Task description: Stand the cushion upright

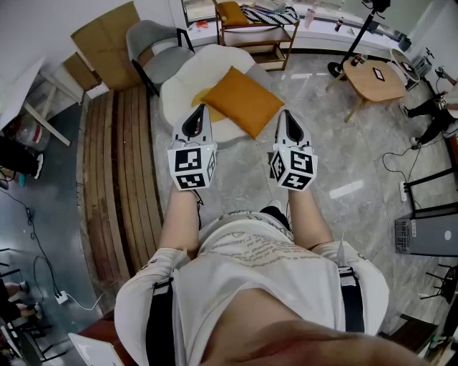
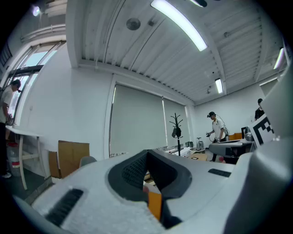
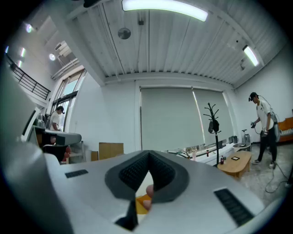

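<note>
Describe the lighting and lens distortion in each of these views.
Head view: even, sharp light, the orange cushion crisp, edges curved by the wide lens. Left gripper view: heavy fisheye, black corners, ceiling light strip blown out. Right gripper view: same fisheye and dark rim, ceiling lamp glaring.

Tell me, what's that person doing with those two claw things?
A person holds a grey claw in each hand. The left claw and the right claw are both shut and empty, and they point toward the square orange fabric cushion. The cushion lies on a round white padded seat. Neither claw grips it, so it is not yet stood upright.
</note>
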`<state>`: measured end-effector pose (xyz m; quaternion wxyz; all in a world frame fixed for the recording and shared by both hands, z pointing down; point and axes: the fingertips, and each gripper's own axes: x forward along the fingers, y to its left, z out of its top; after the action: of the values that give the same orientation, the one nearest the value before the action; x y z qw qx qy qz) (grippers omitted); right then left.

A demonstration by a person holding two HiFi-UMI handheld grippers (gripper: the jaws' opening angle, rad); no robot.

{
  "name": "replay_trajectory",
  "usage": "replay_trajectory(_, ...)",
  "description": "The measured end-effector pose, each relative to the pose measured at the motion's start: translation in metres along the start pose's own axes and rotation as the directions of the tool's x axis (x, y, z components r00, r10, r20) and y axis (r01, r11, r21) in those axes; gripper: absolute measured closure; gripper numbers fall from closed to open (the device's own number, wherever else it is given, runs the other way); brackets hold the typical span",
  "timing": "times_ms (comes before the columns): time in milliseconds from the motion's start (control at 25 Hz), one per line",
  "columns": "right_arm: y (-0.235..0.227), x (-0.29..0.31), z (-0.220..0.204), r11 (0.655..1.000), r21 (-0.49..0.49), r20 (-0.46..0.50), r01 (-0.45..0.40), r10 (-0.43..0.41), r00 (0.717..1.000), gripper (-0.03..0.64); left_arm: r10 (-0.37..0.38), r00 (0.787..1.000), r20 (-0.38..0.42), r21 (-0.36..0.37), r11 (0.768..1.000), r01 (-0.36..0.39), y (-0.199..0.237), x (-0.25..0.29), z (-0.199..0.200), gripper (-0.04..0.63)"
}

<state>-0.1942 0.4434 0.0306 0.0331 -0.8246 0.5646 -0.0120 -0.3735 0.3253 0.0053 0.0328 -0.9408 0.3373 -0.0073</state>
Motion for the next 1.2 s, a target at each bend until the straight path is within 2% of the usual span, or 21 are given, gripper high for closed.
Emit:
replay_trajectory(160, 0.005, -0.002, -0.001, 1.000, 0.001, -0.005, -0.009, 0.009, 1.000, 0.591, -0.009, 1.000, -0.012, 0.029, 1.000, 0.010, -0.007, 0.000, -0.005, 0.580)
replay_trajectory(360, 0.005, -0.001, -0.002, 0.999, -0.047, -0.005, -0.008, 0.007, 1.000, 0.591, -0.045, 0.998, -0.049, -0.007, 0.999, 0.045, -0.019, 0.007, -0.015, 0.580)
replay_trajectory(560, 0.000, 0.006, -0.008, 1.000, -0.006, -0.027, -0.027, 0.026, 0.999, 0.591, -0.051, 0.996, -0.069, 0.007, 0.999, 0.051, -0.027, 0.017, -0.022, 0.580)
replay_trajectory(760, -0.013, 0.016, -0.013, 0.999, 0.010, -0.045, -0.035, 0.035, 0.998, 0.591, -0.062, 0.994, -0.092, 0.005, 0.998, 0.062, -0.039, 0.033, -0.028, 0.580)
replay_trajectory(1000, -0.044, 0.041, -0.013, 0.999, 0.008, -0.052, -0.045, 0.045, 0.998, 0.591, -0.057, 0.991, -0.118, -0.073, 0.996, 0.049, -0.050, 0.069, -0.038, 0.580)
replay_trajectory(1200, -0.076, 0.062, -0.008, 0.998, 0.019, -0.054, -0.066, 0.067, 0.996, 0.591, -0.049, 0.991, -0.121, -0.061, 0.997, 0.041, -0.073, 0.101, -0.037, 0.580)
